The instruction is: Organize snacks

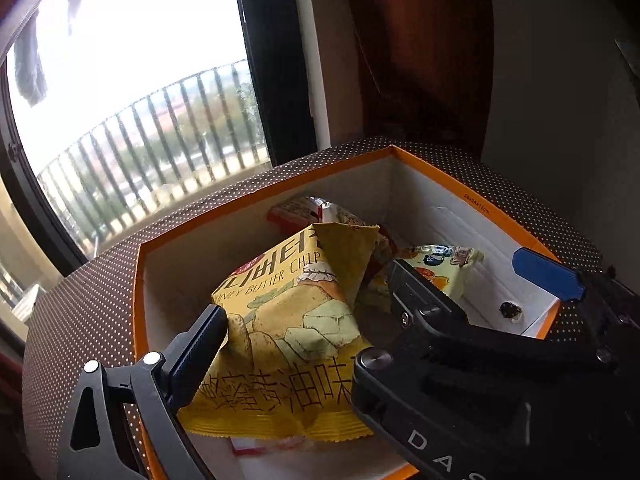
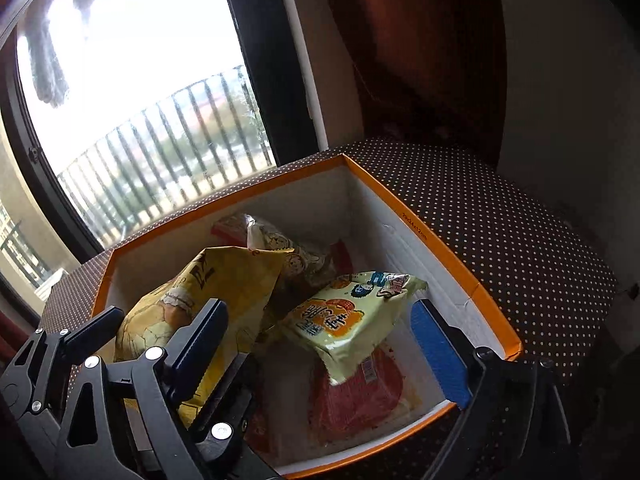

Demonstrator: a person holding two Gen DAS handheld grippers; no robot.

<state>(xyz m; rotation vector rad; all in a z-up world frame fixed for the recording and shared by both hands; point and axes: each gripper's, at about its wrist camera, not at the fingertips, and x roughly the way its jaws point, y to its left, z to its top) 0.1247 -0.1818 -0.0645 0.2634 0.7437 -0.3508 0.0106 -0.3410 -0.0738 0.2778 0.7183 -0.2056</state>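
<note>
My left gripper (image 1: 308,308) stands wide apart around the yellow chip bag (image 1: 288,332) in the near left of the box (image 1: 256,204); my right gripper (image 2: 320,344), just as wide, brackets the pale green packet (image 2: 352,320), clamping nothing. Both bags look light, puffy, slippery and crushable, so I judge a gentle pinch on a crimped seam best. Farther back, red packets (image 2: 360,396) and box walls crowd my reach.

Yellow chip bag (image 1: 288,320), crumpled, tilted, between the left gripper (image 1: 304,316) fingers. Pale green snack packet (image 2: 352,316) between the right gripper (image 2: 324,332) fingers, over a red packet (image 2: 356,396). All inside orange-rimmed box (image 2: 448,248); contact unclear.
</note>
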